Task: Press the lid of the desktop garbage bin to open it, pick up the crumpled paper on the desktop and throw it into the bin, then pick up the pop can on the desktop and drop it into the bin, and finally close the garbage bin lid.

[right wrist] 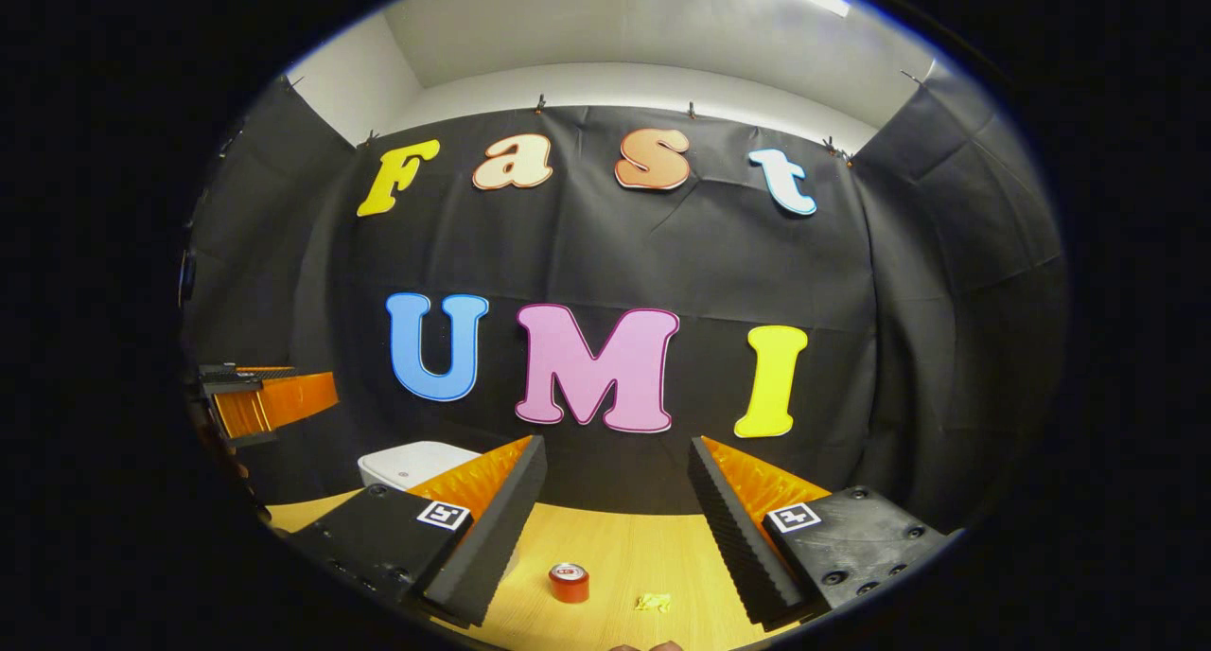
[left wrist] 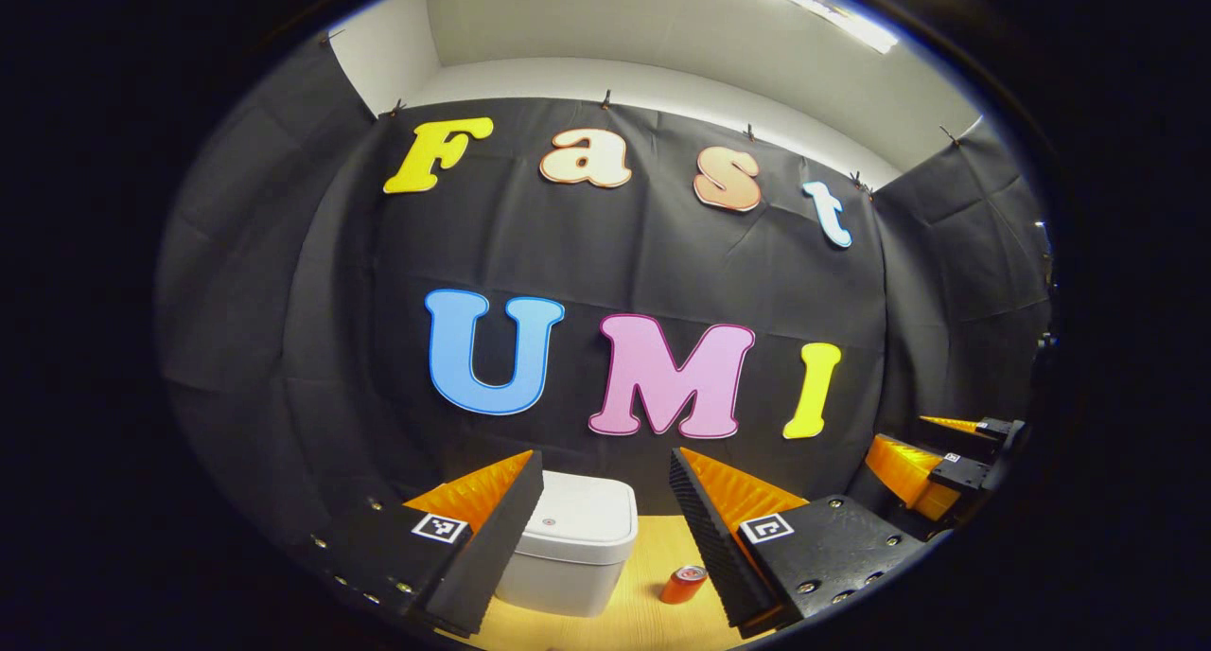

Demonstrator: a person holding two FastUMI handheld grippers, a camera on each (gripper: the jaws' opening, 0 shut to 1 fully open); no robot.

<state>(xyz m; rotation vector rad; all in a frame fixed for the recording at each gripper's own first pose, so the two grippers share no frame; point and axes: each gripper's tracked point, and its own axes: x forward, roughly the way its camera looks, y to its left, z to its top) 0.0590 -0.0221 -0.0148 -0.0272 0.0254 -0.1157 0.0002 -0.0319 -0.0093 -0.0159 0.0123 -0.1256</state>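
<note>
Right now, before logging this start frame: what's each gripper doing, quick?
Left gripper: open, holding nothing, raised before the bin.
Right gripper: open, holding nothing, above the can and paper.

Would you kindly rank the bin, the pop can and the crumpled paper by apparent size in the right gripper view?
1. Bin, largest even though a finger partly hides it.
2. Pop can.
3. Crumpled paper, smallest.
The can and the paper lie at similar depth, so that order seems sound.
</note>
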